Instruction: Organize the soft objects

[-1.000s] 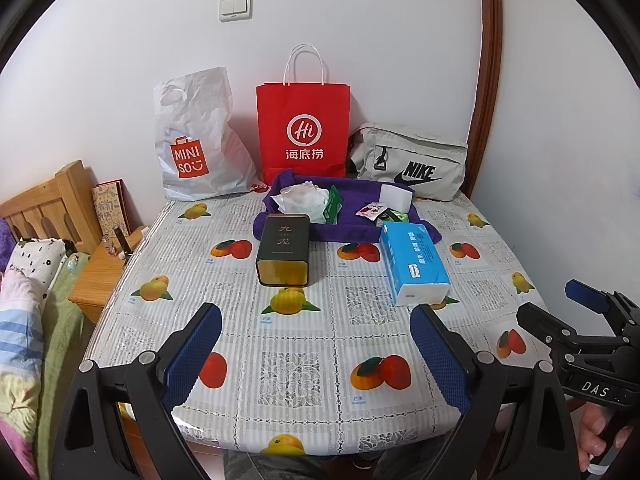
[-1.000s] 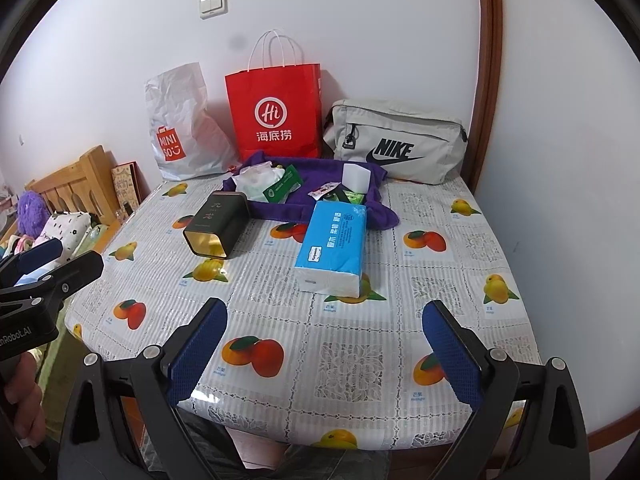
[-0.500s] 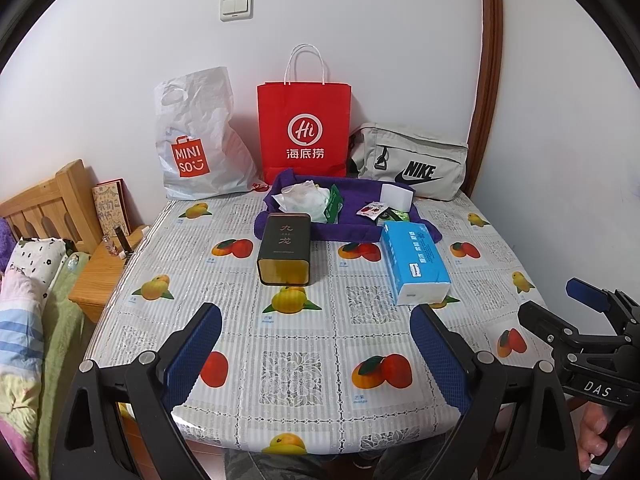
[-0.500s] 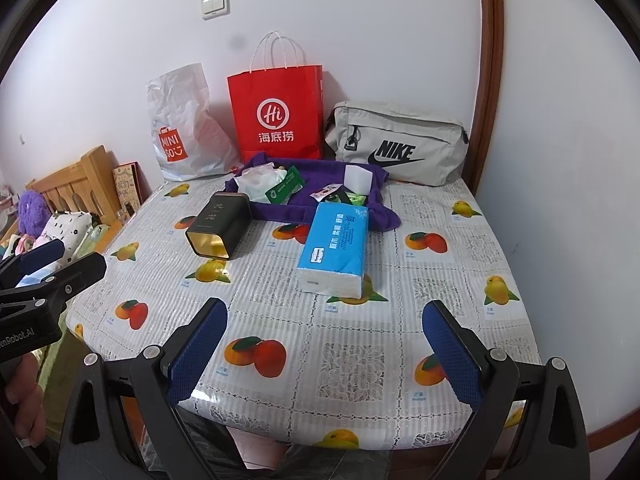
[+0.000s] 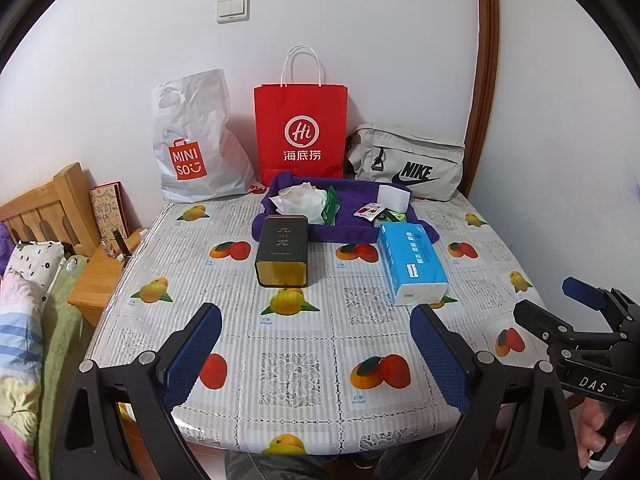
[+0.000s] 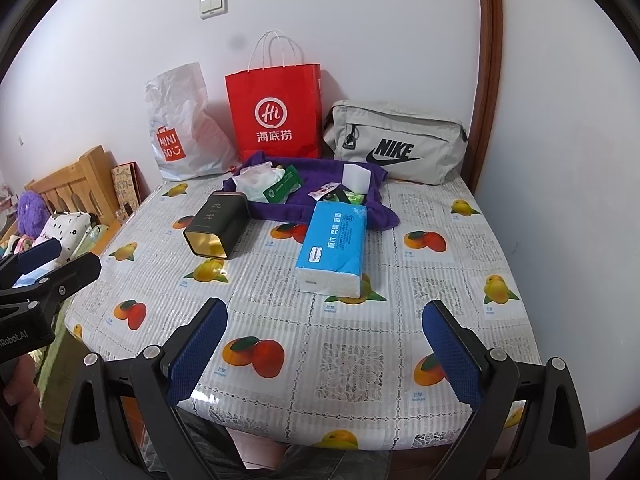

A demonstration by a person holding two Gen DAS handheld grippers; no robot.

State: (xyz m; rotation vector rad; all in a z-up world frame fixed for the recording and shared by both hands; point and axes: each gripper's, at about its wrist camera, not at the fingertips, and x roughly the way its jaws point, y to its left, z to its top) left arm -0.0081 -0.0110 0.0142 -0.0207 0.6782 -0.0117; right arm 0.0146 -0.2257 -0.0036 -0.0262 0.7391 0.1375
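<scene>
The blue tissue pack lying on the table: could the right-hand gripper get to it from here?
Probably yes. The blue soft tissue pack lies in the open ahead of the right gripper, whose jaws stand wide apart with only bare fruit-print tablecloth between.

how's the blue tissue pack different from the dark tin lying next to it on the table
The tissue pack is light blue with a white end, soft-looking and wrapped in plastic; the tin is black with a gold end and looks rigid.
The tissue pack is longer and flatter; the tin is shorter and boxier.
The tissue pack's far end overlaps the purple cloth; whether the tin touches the cloth is unclear.
Both lie on their sides on the fruit-print tablecloth, untouched by either tool.
</scene>
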